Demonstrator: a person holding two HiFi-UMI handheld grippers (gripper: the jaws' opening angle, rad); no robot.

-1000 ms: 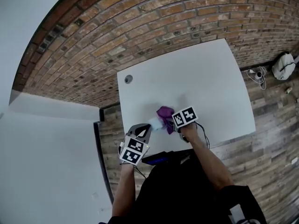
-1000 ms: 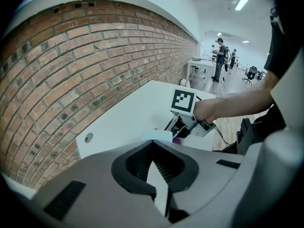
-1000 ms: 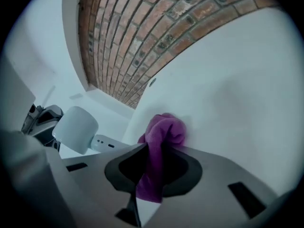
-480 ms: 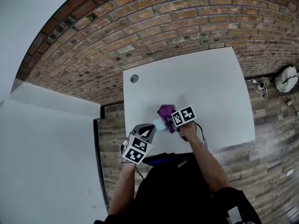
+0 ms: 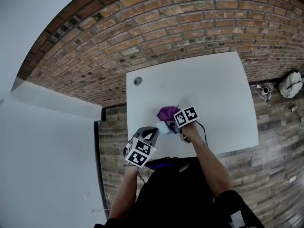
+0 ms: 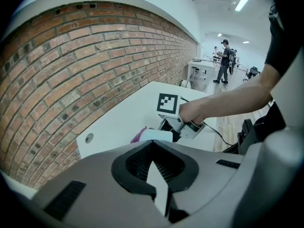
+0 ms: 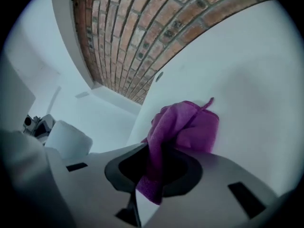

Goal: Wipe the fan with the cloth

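Note:
A small white fan point(image 5: 162, 127) rests near the front of the white table point(image 5: 213, 84), at the tip of my left gripper point(image 5: 149, 134). In the left gripper view its white body point(image 6: 156, 136) shows just past the jaws, and the left gripper point(image 6: 159, 186) is shut on a thin white part of it. My right gripper point(image 5: 175, 124) is shut on a purple cloth point(image 5: 167, 112), which bunches against the far side of the fan. In the right gripper view the cloth point(image 7: 187, 125) hangs from the right gripper point(image 7: 149, 184), with the fan point(image 7: 69, 139) at the left.
A round cable hole point(image 5: 137, 81) sits in the table's far left corner. A brick wall point(image 5: 142, 27) runs behind the table. A white bag and cables point(image 5: 290, 83) lie on the floor at the right. A dark object point(image 5: 164, 164) sits at the near edge.
My right gripper has slid a little to the left across the table with the purple cloth, closer over the fan. The left gripper and the fan have stayed put.

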